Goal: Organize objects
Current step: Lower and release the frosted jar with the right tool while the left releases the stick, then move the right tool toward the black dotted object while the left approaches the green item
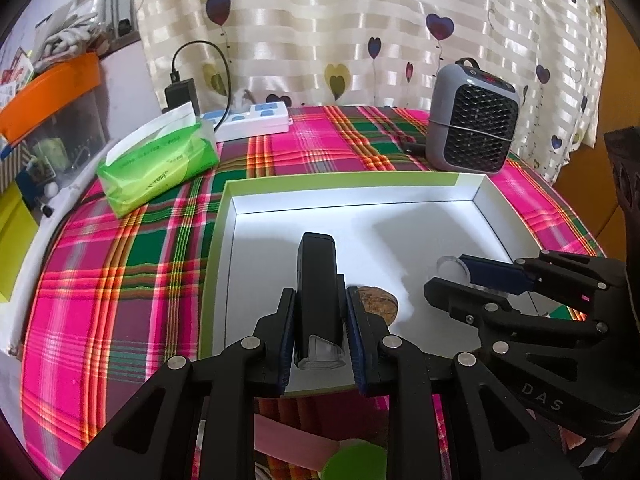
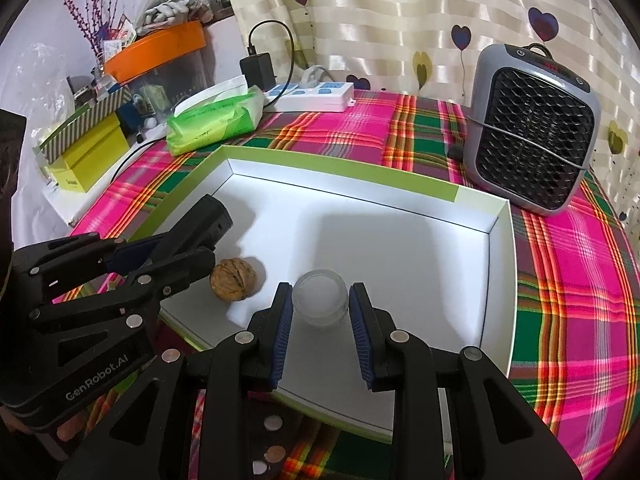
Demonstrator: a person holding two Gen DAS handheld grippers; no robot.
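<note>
The left tool (image 1: 320, 312) is clamped on a black stapler (image 1: 318, 300) above the near part of a shallow white tray (image 2: 496, 216) that lies on the plaid-covered tabletop (image 1: 120, 280). The right tool (image 2: 320, 308) is clamped on a small clear jar (image 2: 319, 297) over the tray's near edge. A walnut (image 2: 233, 279) rests on the tray floor between them.

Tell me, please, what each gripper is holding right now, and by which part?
The left gripper clamps a black oblong device across its long sides. The right gripper grips a small clear jar across its round wall.
</note>
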